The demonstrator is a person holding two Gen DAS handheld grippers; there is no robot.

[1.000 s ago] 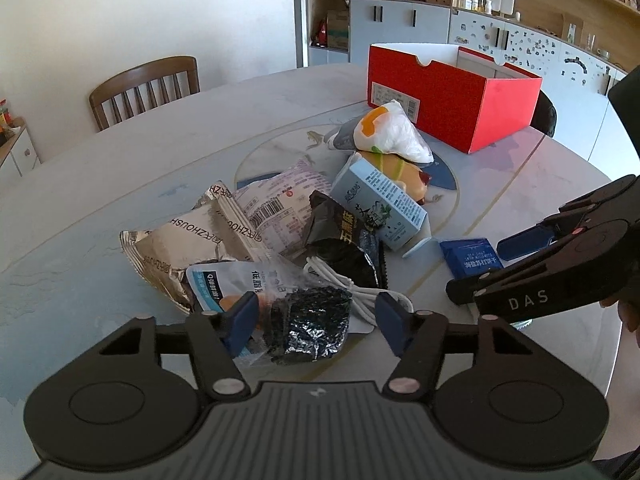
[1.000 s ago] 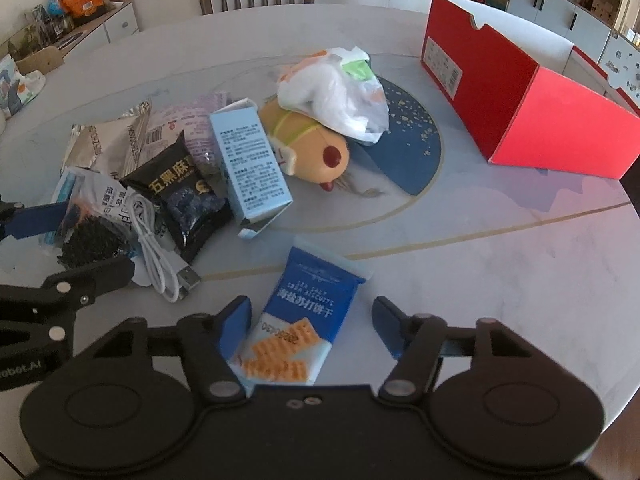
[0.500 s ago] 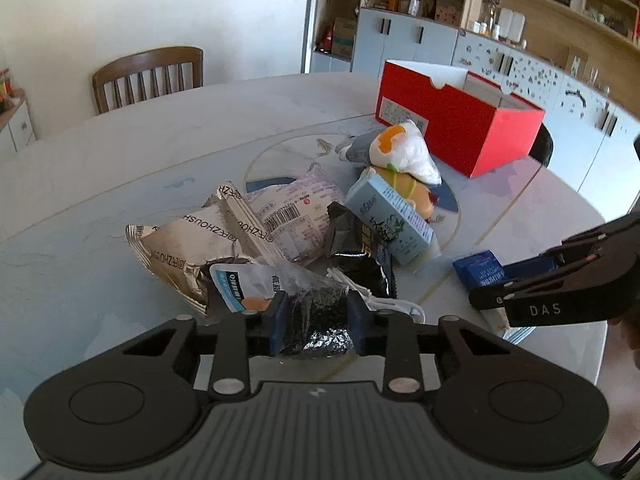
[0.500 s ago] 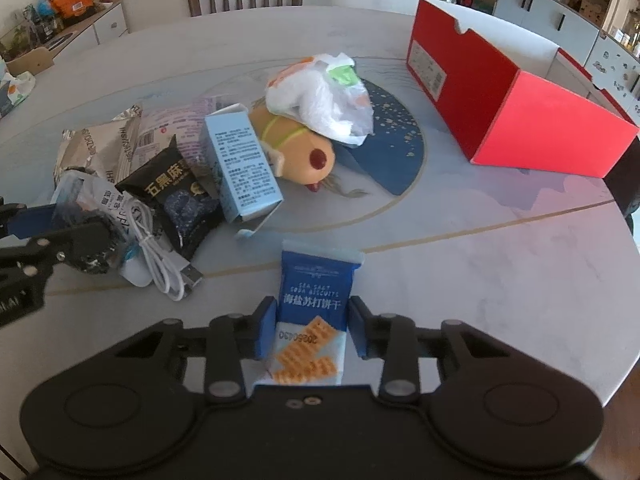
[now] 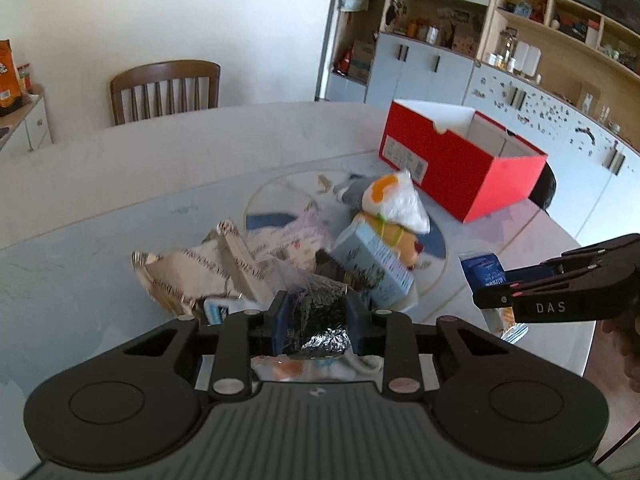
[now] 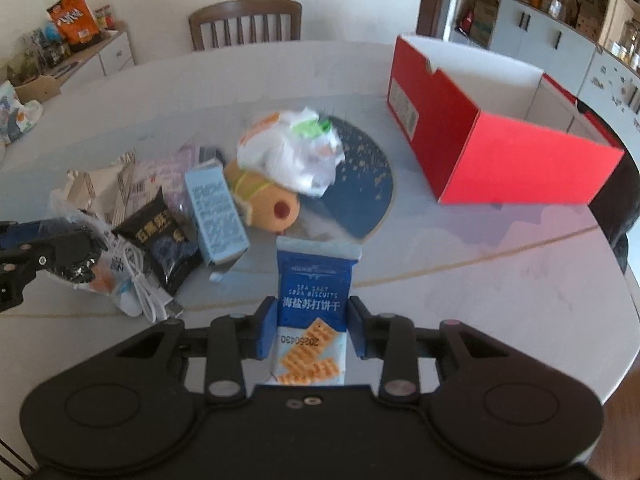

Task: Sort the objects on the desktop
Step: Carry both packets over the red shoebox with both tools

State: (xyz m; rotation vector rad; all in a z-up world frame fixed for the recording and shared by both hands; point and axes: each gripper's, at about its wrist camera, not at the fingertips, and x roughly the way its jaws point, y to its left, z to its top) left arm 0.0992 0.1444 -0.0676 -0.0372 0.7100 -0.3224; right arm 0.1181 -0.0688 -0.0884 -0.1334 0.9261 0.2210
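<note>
My left gripper point(image 5: 318, 320) is shut on a clear bag of black granules point(image 5: 318, 314) and holds it above the table; it also shows in the right wrist view point(image 6: 76, 264). My right gripper point(image 6: 312, 330) is shut on a blue soda biscuit packet point(image 6: 314, 292), lifted off the table; the packet also shows in the left wrist view point(image 5: 482, 270). An open red shoe box point(image 6: 496, 128) stands at the far right. The pile holds a light blue carton point(image 6: 214, 210), a black snack pack point(image 6: 164, 236), a yellow plush toy point(image 6: 272, 204) and a white plastic bag point(image 6: 292, 152).
A white USB cable point(image 6: 144, 280) lies by the black pack. Silver and pink foil packets point(image 5: 208, 272) lie at the pile's left. A wooden chair point(image 6: 244, 22) stands beyond the round marble table point(image 6: 480, 272). Cabinets line the right wall.
Both grippers closed on their items, the left on the granule bag and the right on the biscuit packet, and both lifted them off the table.
</note>
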